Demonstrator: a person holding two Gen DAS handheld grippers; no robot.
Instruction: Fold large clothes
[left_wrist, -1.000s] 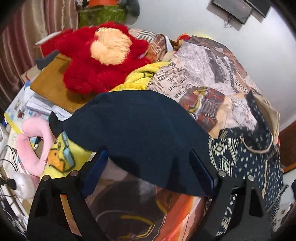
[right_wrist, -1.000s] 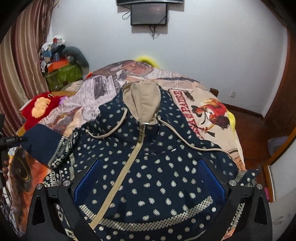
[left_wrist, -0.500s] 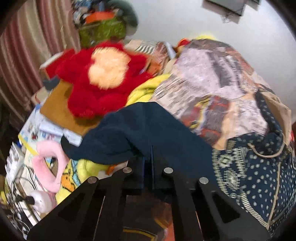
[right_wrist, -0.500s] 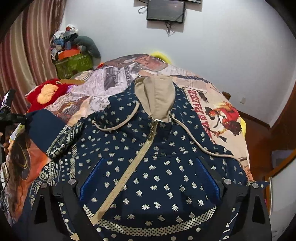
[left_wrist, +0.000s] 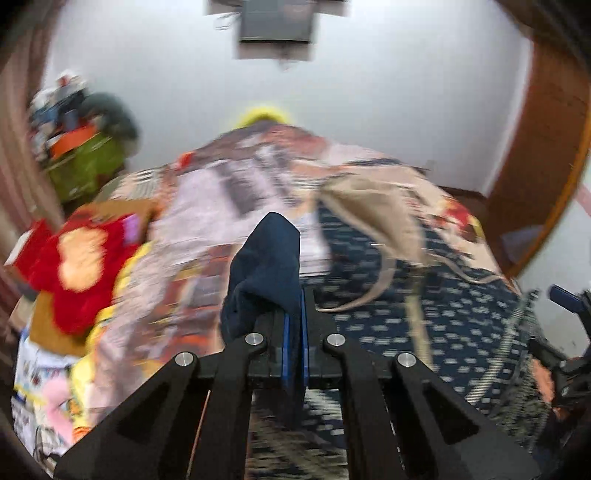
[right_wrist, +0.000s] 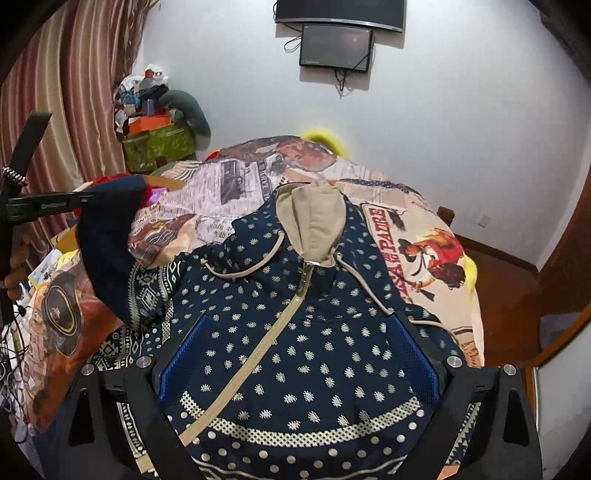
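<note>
The hoodie (right_wrist: 295, 343) lies spread face-up on the bed (right_wrist: 424, 258), navy with pale dots, tan hood (right_wrist: 314, 225) pointing toward the far wall and the zipper (right_wrist: 258, 350) running down the front. The right gripper (right_wrist: 301, 354) hovers over its lower front, jaws spread wide, blue pads (right_wrist: 181, 358) on either side of the zipper line with nothing between them. The hem band sits just below the fingers.

Over on the left, the sleeve (right_wrist: 107, 243) is lifted off the bed, its dark cuff end raised and the patterned part trailing down toward the body of the hoodie. The left gripper (left_wrist: 294, 332) has its jaws pressed together on that cuff (left_wrist: 266, 273), the navy cloth bunching up and standing out past the fingertips. In the right wrist view the same gripper (right_wrist: 48, 205) comes in from the left edge, level, meeting the cuff at its top.

The left wrist view is heavily blurred. Through it, the hood (left_wrist: 373, 218) and dotted body lie ahead and to the right of the pinched cuff. A red plush (left_wrist: 77, 266) sits at the bed's left side, and a screen (right_wrist: 334, 46) hangs on the wall.
</note>
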